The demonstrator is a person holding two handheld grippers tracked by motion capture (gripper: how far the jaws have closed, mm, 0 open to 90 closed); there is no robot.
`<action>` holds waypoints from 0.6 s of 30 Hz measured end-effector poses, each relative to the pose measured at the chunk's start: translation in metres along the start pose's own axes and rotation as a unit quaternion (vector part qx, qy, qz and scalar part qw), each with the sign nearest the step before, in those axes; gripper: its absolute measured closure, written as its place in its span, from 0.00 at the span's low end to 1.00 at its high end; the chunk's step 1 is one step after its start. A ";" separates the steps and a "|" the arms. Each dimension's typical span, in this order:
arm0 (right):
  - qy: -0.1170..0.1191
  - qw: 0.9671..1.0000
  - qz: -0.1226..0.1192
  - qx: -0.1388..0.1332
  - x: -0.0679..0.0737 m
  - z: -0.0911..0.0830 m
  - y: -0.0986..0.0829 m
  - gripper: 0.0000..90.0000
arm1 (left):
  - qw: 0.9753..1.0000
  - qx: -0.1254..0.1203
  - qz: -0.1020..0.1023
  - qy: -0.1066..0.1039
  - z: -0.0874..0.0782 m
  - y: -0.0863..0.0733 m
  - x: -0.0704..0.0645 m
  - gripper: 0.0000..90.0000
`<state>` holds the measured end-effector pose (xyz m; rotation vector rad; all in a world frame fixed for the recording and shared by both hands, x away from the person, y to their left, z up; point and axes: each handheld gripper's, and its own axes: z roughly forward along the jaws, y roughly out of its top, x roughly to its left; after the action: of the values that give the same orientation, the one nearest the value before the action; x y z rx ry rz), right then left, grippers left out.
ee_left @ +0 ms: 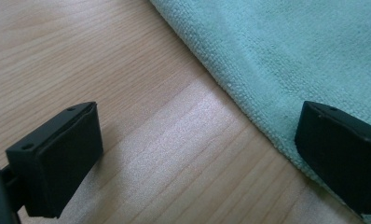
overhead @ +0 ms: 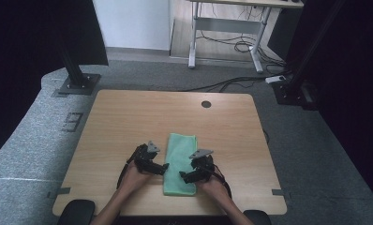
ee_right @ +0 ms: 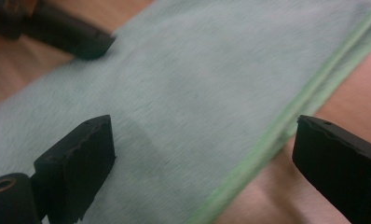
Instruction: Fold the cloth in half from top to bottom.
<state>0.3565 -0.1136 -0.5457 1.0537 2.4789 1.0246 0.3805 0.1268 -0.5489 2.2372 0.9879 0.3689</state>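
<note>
1. You sit at a light wooden table [overhead: 128, 117] with rounded corners; a round dark cable hole [overhead: 206, 104] lies near its far edge.
2. Around the table you have grey carpet [overhead: 30, 140], marked with strips of tape [overhead: 59, 191].
3. To your far left, a black post rises from a flat base plate [overhead: 77, 84] on the floor, with a dark panel [overhead: 34, 37] behind it.
4. To your far right stand another black post [overhead: 311, 51] and dark panel.
5. Straight ahead there is a pale wall [overhead: 133, 23].
6. Right of that wall stands a desk with a grey metal frame [overhead: 222, 26]; black cables [overhead: 241, 44] lie tangled on the wood floor beneath it.
7. A white power strip [overhead: 275, 79] rests on the carpet.
</note>
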 end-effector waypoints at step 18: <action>-0.021 0.999 0.037 -0.014 -0.064 0.001 0.046 0.23 | 1.000 0.000 -0.008 0.000 0.000 0.000 0.000 0.01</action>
<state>0.4262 -0.1361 -0.5167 1.1531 2.4028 1.0435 0.3804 0.1268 -0.5494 2.2288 1.0048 0.3629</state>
